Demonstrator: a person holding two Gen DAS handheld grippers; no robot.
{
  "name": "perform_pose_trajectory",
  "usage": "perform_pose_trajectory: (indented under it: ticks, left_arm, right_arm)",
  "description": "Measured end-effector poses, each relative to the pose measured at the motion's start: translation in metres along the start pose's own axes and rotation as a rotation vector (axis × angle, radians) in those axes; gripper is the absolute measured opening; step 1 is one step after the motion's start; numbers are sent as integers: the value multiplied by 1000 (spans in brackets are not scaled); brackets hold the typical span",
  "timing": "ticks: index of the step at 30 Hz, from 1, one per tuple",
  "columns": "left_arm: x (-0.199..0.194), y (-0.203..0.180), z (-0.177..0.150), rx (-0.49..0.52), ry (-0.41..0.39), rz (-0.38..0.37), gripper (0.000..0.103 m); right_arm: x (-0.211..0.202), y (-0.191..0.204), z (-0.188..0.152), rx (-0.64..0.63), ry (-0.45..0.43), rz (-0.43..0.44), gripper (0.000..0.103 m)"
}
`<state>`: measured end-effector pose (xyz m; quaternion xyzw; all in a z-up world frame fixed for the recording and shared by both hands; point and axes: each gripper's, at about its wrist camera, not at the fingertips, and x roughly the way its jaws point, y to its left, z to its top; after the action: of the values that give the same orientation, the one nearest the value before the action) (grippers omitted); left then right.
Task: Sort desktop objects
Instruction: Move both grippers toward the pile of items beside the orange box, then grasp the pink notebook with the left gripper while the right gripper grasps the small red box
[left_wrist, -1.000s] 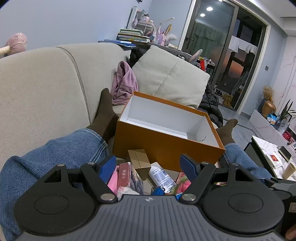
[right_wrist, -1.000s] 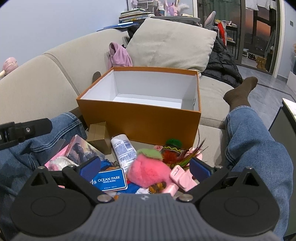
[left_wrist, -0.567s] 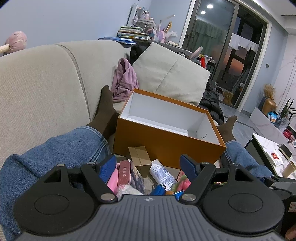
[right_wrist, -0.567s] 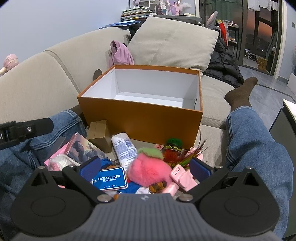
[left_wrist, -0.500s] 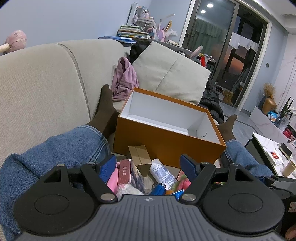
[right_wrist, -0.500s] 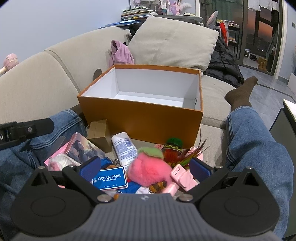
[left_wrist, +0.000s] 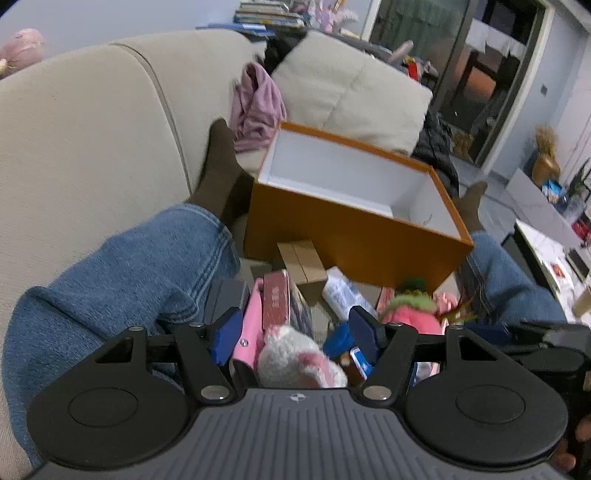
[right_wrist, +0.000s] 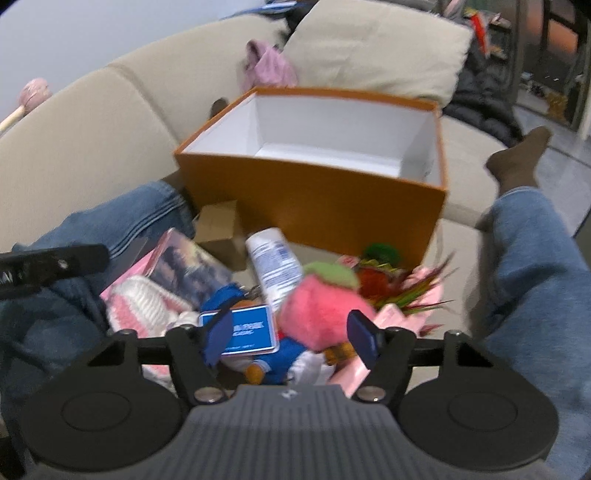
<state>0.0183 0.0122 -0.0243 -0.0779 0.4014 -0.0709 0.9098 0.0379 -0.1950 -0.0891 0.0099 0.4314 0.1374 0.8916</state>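
Jaws of left gripper and right gripper wide but closing — nothing pinched — above clutter before orange box.

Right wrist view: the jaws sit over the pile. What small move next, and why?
Probably ease the right gripper, whose jaws are closing, down until it closes on the pink plush strawberry. It lies between the jaws on top of the pile, and the orange box behind it is open and looks empty.

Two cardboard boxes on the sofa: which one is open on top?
The big orange box with white inside is open and empty. The small brown box by its near left corner is closed.
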Motion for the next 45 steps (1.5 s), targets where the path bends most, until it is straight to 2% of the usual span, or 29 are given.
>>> perform_pose_trajectory:
  ticks: [2,5,7,9,12,17,22,25,26,27,32,36,41,43,45]
  left_arm:
    - [5,4,-1,-11,19,10,75]
    - [11,13,4,-32,28,71,75]
    - [12,18,8,-28,24,94,70]
    - [15,23,12,-21,44,99,62]
    - [22,29,13,2,80,110,54]
    - [37,33,8,42,150,99,44]
    - [44,30,7,72,159,55,40]
    - [48,29,6,77,167,38,32]
    - [49,29,6,68,171,14,24]
    - [49,29,5,55,177,-18,23]
    - [51,17,7,72,152,-68,23]
    - [51,9,6,83,144,-120,23]
    - [54,1,5,96,140,-148,23]
    - [56,-3,4,110,146,-126,23]
    - [58,-7,2,136,156,-57,23]
  right_arm:
    - [6,4,3,-26,8,13,66]
    - [18,9,11,-32,41,56,66]
    - [26,13,19,-24,59,99,66]
    - [32,20,28,-33,63,131,66]
    - [42,32,41,-52,58,158,66]
    - [62,47,59,-42,75,203,66]
    - [87,61,72,-39,105,216,66]
    - [90,65,75,-37,109,241,61]
    - [91,66,75,-44,107,243,60]
    - [92,67,75,-54,107,239,58]
    - [104,60,68,-48,168,221,56]
    - [92,41,64,-11,158,225,56]
    - [72,16,58,19,128,149,56]
    - [71,10,56,37,130,151,56]
    - [71,8,55,61,141,167,56]
